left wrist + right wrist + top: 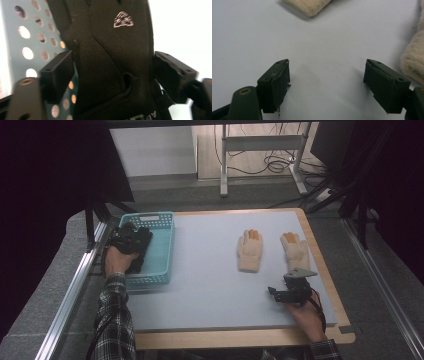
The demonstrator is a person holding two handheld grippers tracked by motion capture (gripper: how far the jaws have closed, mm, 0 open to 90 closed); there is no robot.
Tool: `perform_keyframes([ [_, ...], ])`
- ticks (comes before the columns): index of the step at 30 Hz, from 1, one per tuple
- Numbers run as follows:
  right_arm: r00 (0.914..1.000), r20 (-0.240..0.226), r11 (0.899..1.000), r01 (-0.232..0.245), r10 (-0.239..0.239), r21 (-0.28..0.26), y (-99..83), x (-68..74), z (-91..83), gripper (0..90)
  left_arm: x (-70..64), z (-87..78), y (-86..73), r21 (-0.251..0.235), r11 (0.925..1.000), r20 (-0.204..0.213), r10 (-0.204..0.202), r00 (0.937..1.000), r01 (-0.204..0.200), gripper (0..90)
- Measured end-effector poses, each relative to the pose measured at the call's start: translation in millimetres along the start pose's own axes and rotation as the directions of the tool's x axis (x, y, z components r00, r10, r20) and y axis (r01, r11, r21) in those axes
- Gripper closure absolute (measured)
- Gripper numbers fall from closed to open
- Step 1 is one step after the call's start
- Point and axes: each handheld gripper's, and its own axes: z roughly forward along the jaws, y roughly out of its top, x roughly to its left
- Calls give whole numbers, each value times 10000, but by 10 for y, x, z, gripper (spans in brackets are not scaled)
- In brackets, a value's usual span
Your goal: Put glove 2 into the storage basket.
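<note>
A black glove (112, 50) with a small silver logo hangs between the wide-apart jaws of my left gripper (113, 65), over the light blue perforated basket (32, 37). In the high view my left gripper (131, 237) and the black glove (142, 251) sit inside the basket (162, 245) at the table's left. Two cream gloves with orange fingertips lie flat at the right, one (249, 251) beside the other (295, 251). My right gripper (274, 292) hovers open just in front of them, nothing between its jaws (327, 72); glove edges (308, 6) (414, 62) show ahead of it.
A grey mat (210, 285) covers the wooden table, with bare mat between the basket and the cream gloves. Metal rails run along both table sides. A white table frame (223, 165) and cables stand on the floor beyond.
</note>
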Motion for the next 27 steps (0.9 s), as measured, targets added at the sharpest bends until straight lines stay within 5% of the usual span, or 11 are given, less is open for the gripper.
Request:
perform_keyframes([
  [4,10000,0,10000,0,0,3,0,0,0,207,31,-155,-26,-459,9989,211,-51,9998,61,81],
  [9,10000,4,10000,2,-2,3,0,1,0,207,55,-366,-124,-1690,9846,1428,-206,9895,449,47],
  [13,10000,6,10000,7,-7,6,0,1,0,207,-2,-436,-167,-2222,9735,1974,-94,9803,541,35],
  [14,10000,6,10000,8,-8,6,0,1,0,207,-71,-473,-196,-2506,9671,2259,145,9740,437,30],
  [19,10000,10,10000,10,-10,8,0,2,0,207,-256,-546,-235,-2906,9568,2378,764,9683,-41,19],
  [22,10000,9,10000,11,-11,10,0,1,0,207,-469,-638,-261,-3307,9415,2400,1507,9590,-651,13],
  [23,10000,10,10000,13,-13,11,0,1,0,207,-469,-638,-261,-3307,9415,2400,1507,9590,-651,10],
  [24,10000,12,10000,15,-15,12,0,1,0,207,-580,-694,-274,-3561,9298,2436,1879,9515,-925,7],
  [27,10000,11,10000,15,-15,11,0,1,0,207,-743,-770,-297,-3879,9136,2598,2356,9365,-1223,3],
])
